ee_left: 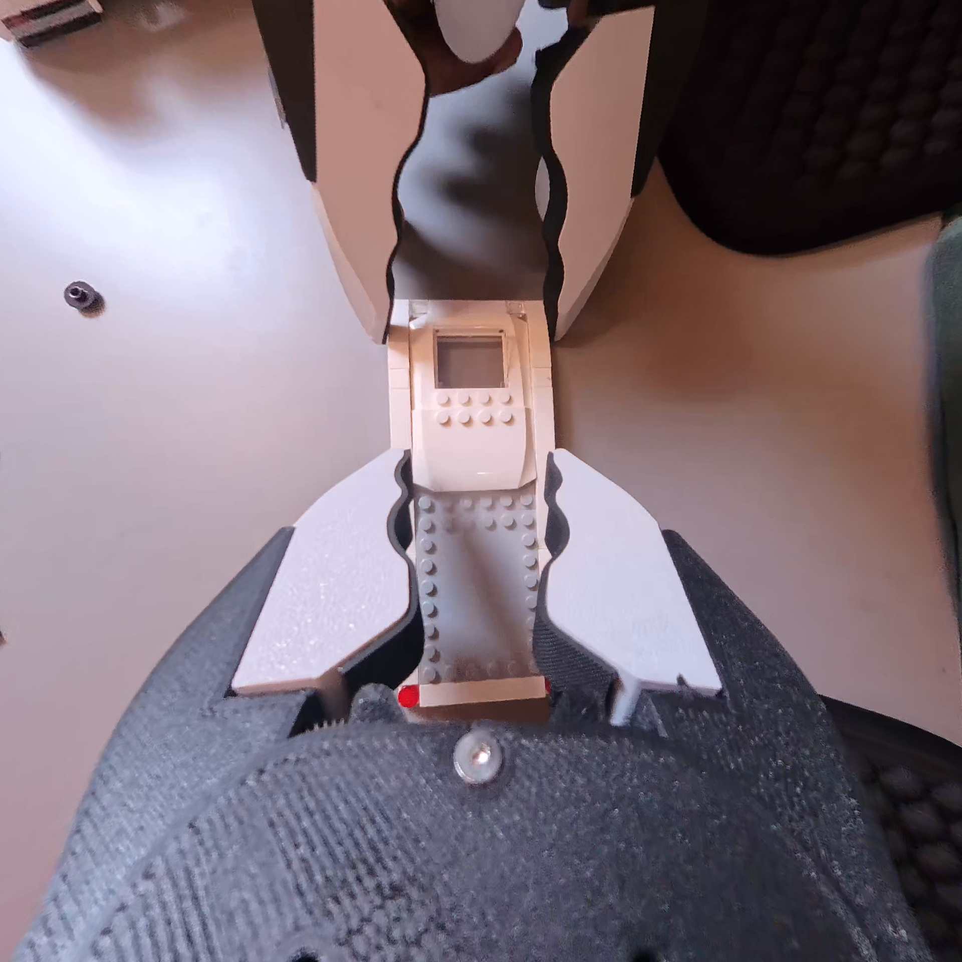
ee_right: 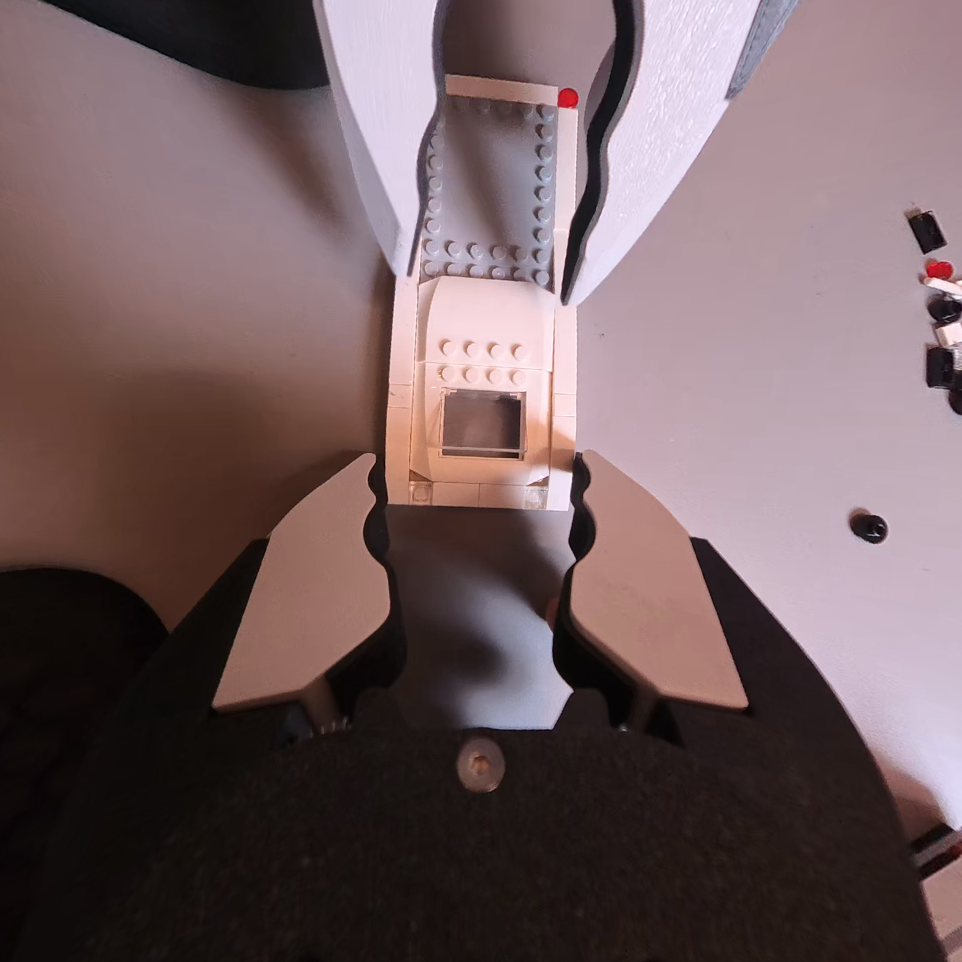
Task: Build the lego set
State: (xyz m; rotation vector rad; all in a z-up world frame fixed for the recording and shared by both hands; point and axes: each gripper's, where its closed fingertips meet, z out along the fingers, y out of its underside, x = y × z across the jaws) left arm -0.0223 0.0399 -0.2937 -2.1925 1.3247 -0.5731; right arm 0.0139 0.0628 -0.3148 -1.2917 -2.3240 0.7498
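A white brick-built vehicle [ee_left: 471, 432] with a clear windscreen [ee_left: 470, 362] and a grey studded bed [ee_left: 479, 583] lies along my left gripper [ee_left: 476, 458]. That gripper's pads press on both sides of the bed. A red round stud [ee_left: 407, 696] sits at the vehicle's rear corner. My right gripper [ee_right: 476, 460] faces the other way and straddles the cab end of the vehicle [ee_right: 484, 323]. Its jaws are open, with a slim gap at the left pad. The right wrist view shows the left gripper [ee_right: 484, 283] clamped on the bed [ee_right: 489, 172].
The pale table [ee_left: 156, 416] bears a small black piece [ee_right: 866, 526] and several loose black, white and red pieces [ee_right: 942, 312] at the right edge. A black mesh object [ee_left: 807, 130] lies at the upper right, and a flat box [ee_left: 47, 21] at the upper left. Some 6 cm of space lies between my two pairs of fingers.
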